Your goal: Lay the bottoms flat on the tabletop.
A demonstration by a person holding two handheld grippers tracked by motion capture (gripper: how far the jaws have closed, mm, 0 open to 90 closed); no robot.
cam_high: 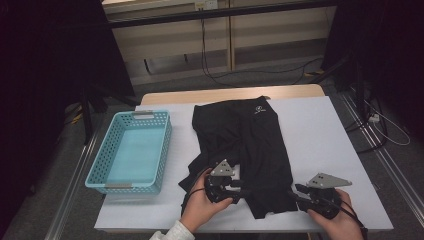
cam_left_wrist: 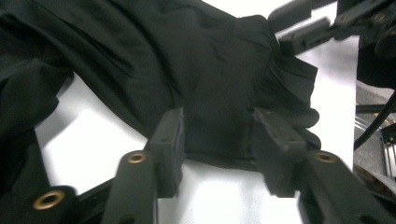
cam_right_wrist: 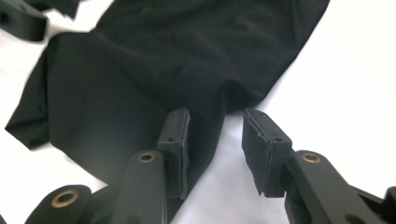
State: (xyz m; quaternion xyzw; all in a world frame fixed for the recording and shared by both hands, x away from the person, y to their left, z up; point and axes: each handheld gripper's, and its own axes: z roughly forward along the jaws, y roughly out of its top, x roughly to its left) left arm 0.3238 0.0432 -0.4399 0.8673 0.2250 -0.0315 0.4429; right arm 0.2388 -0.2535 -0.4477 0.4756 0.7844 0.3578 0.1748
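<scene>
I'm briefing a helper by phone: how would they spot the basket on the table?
Start at the white-topped table. A black garment lies spread across its middle; the basket sits left of it, near the table's left edge. It is the light blue plastic one with perforated walls and nothing inside.

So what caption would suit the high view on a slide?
Two hand-held tongs, left and right, at the near hem of a black fabric garment beside a light blue plastic basket.

Bare table [cam_high: 325, 135] right of garment [cam_high: 240, 145]; basket [cam_high: 131, 150] left.
</scene>
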